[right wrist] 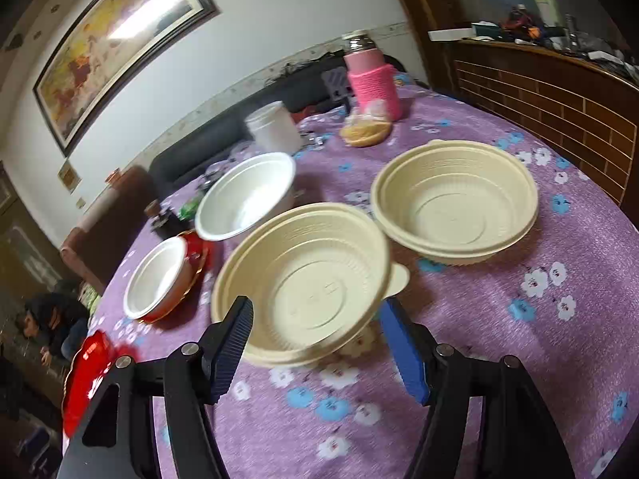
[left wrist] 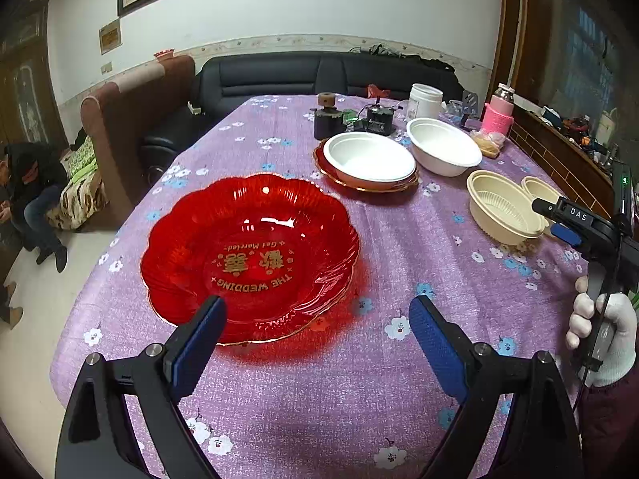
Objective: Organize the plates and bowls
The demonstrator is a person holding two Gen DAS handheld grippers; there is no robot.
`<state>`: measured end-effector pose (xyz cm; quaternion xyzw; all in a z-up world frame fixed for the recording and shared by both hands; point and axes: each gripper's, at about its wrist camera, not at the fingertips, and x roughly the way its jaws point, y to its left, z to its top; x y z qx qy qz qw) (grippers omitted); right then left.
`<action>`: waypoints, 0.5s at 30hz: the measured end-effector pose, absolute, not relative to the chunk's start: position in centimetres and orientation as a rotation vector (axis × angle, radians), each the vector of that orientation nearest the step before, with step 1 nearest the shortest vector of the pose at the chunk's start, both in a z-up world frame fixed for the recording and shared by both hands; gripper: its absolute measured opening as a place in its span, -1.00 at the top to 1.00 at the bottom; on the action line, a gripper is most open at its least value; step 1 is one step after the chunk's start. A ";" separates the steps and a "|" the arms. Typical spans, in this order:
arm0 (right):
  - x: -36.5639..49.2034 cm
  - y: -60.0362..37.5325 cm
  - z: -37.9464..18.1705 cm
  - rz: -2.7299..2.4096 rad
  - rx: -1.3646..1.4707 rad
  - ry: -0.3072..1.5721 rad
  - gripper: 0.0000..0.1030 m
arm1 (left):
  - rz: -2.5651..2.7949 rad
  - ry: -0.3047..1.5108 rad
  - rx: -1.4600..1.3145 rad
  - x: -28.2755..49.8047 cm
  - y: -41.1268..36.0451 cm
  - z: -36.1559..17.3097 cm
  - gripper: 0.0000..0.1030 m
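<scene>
On the table (left wrist: 359, 379), the large plate (left wrist: 249, 257) lies nearest in the left wrist view, left of the middle. Behind it to the right a bowl (left wrist: 369, 157) sits on a second plate (left wrist: 323, 167), with another bowl (left wrist: 443, 145) just right of that and a jar (left wrist: 425, 100) behind it. Along the right side two ribbed bowls (right wrist: 303, 279) (right wrist: 455, 203) lie side by side, and beyond them a bottle (right wrist: 373, 80) stands behind a bun (right wrist: 365, 129).
</scene>
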<state>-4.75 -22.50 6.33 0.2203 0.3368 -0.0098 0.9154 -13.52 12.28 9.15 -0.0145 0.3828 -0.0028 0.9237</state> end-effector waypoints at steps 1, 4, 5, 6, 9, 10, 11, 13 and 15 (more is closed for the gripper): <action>-4.5 -22.7 6.1 -0.029 0.450 0.697 -0.31 | -0.005 0.794 -0.035 -13.3 12.4 9.0 -0.79; -3.1 -22.9 5.3 -0.037 0.437 0.733 -0.04 | -0.013 0.819 -0.056 -12.9 12.4 8.5 -0.79; -2.6 -22.9 4.9 -0.031 0.439 0.745 0.00 | -0.018 0.822 -0.059 -12.9 12.3 8.4 -0.79; -2.1 -22.9 4.5 -0.024 0.443 0.765 0.04 | -0.023 0.823 -0.058 -12.9 12.2 8.4 -0.79; -1.5 -23.0 3.6 -0.008 0.465 0.801 0.05 | -0.043 0.817 -0.052 -13.0 11.8 8.5 -0.79; -1.5 -22.9 3.4 0.006 0.475 0.808 0.08 | -0.050 0.815 -0.052 -13.1 11.7 8.6 -0.79; -1.5 -22.8 3.3 0.020 0.478 0.811 0.19 | -0.054 0.814 -0.053 -13.1 11.7 8.6 -0.79; -1.5 -22.6 3.2 0.055 0.482 0.816 0.37 | -0.064 0.813 -0.062 -13.1 11.6 8.7 -0.79; -1.5 -22.5 3.1 0.103 0.502 0.827 0.55 | -0.073 0.817 -0.072 -13.0 11.7 8.7 -0.79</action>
